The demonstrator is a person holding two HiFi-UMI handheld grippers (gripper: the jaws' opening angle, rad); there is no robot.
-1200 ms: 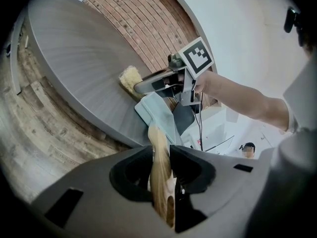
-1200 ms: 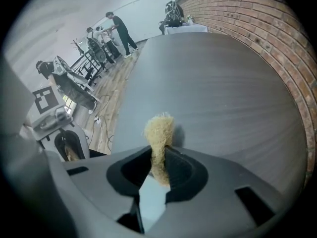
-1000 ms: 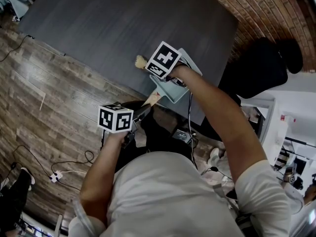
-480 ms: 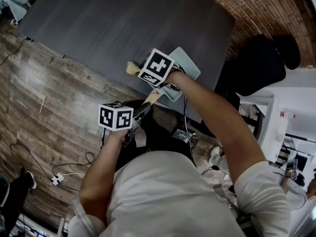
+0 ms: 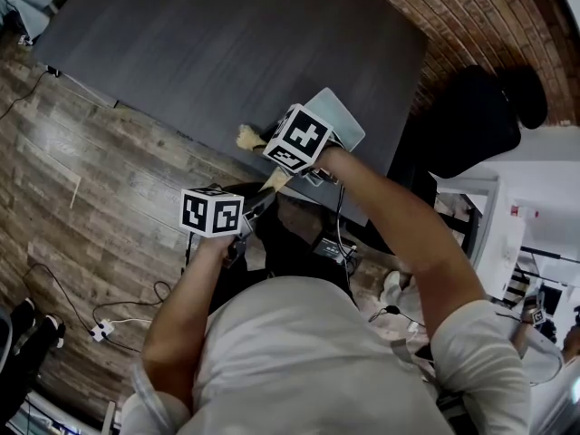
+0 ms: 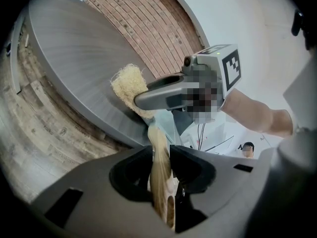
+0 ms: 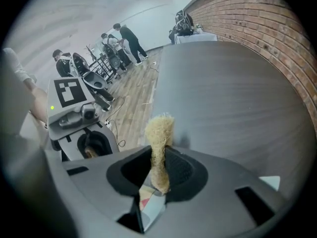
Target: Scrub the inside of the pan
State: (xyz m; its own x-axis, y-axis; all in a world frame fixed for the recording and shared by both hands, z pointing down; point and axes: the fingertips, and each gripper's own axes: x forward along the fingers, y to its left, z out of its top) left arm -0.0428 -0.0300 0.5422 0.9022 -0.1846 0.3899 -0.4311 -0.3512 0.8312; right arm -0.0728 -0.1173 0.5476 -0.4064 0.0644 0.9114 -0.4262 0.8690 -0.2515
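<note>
A pale blue square pan lies at the near edge of the dark grey table, partly hidden by my right gripper's marker cube. Its wooden handle points toward me, and my left gripper is shut on it. In the left gripper view the handle runs up between the jaws to the pan. My right gripper is shut on a tan loofah scrubber, which sticks out left of the pan over the table's edge. In the right gripper view, the loofah stands upright between the pads.
A black chair stands at the right by the brick wall. Cables and a plug strip lie on the wooden floor at the left. Several people stand far off in the right gripper view.
My right gripper with the loofah has slid back toward me and the table's near edge. The left gripper has kept still on the handle.
</note>
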